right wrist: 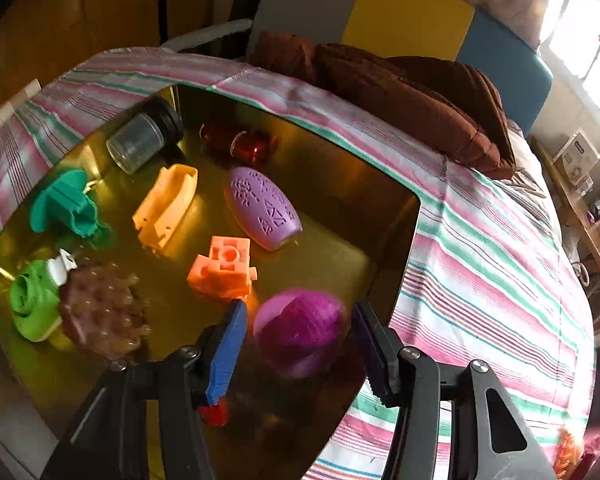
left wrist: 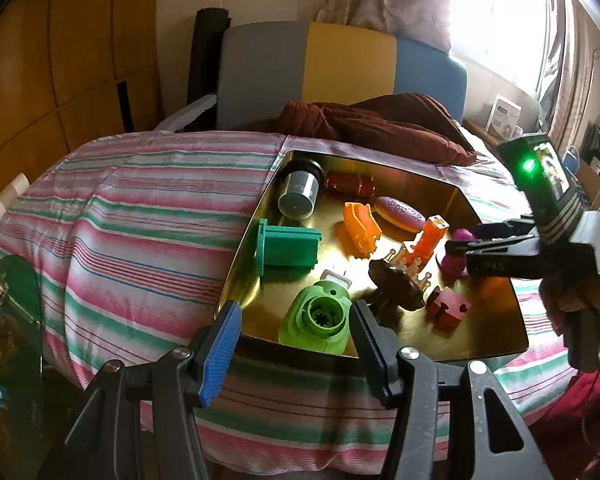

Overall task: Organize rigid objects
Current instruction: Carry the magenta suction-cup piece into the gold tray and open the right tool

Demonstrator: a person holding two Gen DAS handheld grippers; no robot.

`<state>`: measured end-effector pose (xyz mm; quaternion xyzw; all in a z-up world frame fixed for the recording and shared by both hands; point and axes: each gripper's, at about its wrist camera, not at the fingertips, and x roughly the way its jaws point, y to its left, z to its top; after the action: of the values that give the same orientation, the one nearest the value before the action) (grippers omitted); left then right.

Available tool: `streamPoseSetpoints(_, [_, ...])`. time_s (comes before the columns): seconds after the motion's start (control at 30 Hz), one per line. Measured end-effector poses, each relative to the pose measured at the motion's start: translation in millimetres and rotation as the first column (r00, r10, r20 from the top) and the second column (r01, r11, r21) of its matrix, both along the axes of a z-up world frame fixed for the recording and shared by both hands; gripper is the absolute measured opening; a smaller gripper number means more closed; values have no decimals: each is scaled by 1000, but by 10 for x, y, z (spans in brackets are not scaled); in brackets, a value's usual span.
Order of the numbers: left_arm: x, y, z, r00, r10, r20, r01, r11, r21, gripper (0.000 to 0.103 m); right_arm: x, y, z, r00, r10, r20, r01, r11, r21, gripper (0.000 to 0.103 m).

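Observation:
A gold metal tray (left wrist: 488, 336) (right wrist: 332, 184) on a striped bedspread holds several plastic objects. My left gripper (left wrist: 296, 324) is open at the tray's near edge, with a light green round part (left wrist: 320, 320) between its fingers, untouched. My right gripper (right wrist: 298, 334) is open over the tray's right side, its fingers either side of a magenta rounded object (right wrist: 300, 330) (left wrist: 456, 256), which looks blurred. I cannot tell whether they touch it. An orange block (right wrist: 224, 268), a purple oval (right wrist: 264, 206), a yellow-orange trough (right wrist: 166, 204), a dark green part (left wrist: 286, 246) and a brown studded piece (right wrist: 100, 312) also lie there.
A clear jar with a black lid (left wrist: 300, 190) and a red cylinder (left wrist: 350, 184) lie at the tray's far end. A red piece (left wrist: 448, 306) sits near the right wall. A brown pillow (left wrist: 380, 120) lies behind the tray. The striped bedspread (left wrist: 140, 216) stretches left.

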<state>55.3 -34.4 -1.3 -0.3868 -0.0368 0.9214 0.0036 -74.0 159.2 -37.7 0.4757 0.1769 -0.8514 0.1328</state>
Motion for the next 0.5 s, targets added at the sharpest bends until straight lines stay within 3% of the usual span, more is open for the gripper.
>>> streamPoseSetpoints(0.1, [2, -1, 8, 1000, 7, -2, -7, 1000, -3, 57, -14, 18, -37, 1000, -6, 7, 6, 1000, 5, 56])
streamPoseSetpoints(0.2, [3, 1, 16, 1000, 20, -9, -20, 1000, -18, 57, 36, 103, 40, 1000, -21, 13, 22, 998, -60, 59])
streamPoseSetpoints(0.33, [-9, -4, 21, 999, 36, -12, -36, 999, -29, 57, 199, 208, 220, 997, -75, -25, 71, 987, -142, 76])
streamPoseSetpoints(0.5, [-31, 22, 23, 998, 57, -11, -58, 995, -83, 57, 480, 233, 391, 989, -144, -44, 131, 968, -216, 77])
